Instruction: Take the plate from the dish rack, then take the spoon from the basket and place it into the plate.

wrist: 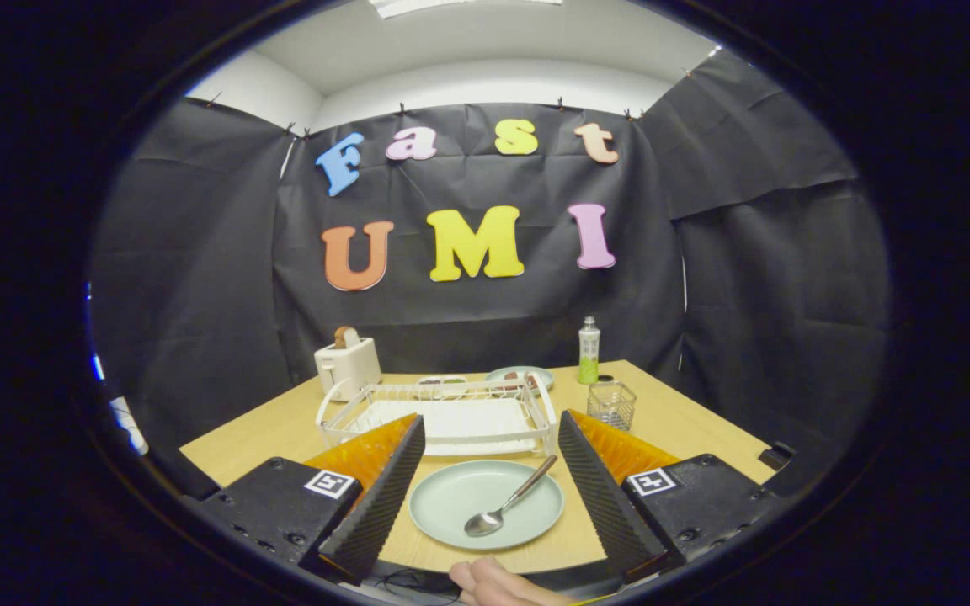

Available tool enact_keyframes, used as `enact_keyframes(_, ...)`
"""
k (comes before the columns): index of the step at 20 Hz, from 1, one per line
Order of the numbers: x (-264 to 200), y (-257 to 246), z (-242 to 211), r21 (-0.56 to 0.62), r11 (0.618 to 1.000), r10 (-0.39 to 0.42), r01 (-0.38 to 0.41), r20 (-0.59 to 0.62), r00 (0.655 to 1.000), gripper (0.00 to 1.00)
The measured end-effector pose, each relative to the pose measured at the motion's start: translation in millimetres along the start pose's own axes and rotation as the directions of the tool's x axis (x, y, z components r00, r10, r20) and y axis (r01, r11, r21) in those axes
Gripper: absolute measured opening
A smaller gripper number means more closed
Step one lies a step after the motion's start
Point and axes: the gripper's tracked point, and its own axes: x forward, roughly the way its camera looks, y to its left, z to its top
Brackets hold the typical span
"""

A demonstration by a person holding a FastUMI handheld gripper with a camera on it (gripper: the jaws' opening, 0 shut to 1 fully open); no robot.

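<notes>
between the wide-open, empty fingers [492, 425], spoon [508, 499] lies in plate [451, 509]; no legible labels.

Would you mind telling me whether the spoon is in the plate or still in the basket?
In the plate: the spoon lies across the green plate, between the open claw fingers.

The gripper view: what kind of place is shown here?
Probably a staged kitchen table inside a recording booth: a dish rack, a toaster and a plate holding a spoon on a wooden table. The open gripper holds nothing.
</notes>
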Motion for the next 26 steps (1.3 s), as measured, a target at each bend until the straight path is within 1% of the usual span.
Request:
enact_keyframes(2,-9.0,1.8,6.2,-0.002,1.000,0.007,-0.007,0.015,1.000,1.00)
enact_keyframes(7,-23.3,-2.7,18.4,-0.030,0.999,-0.023,0.025,0.045,0.999,1.00)
enact_keyframes(26,-13.9,-13.9,15.0,-0.017,0.999,-0.042,0.042,0.021,0.999,1.00)
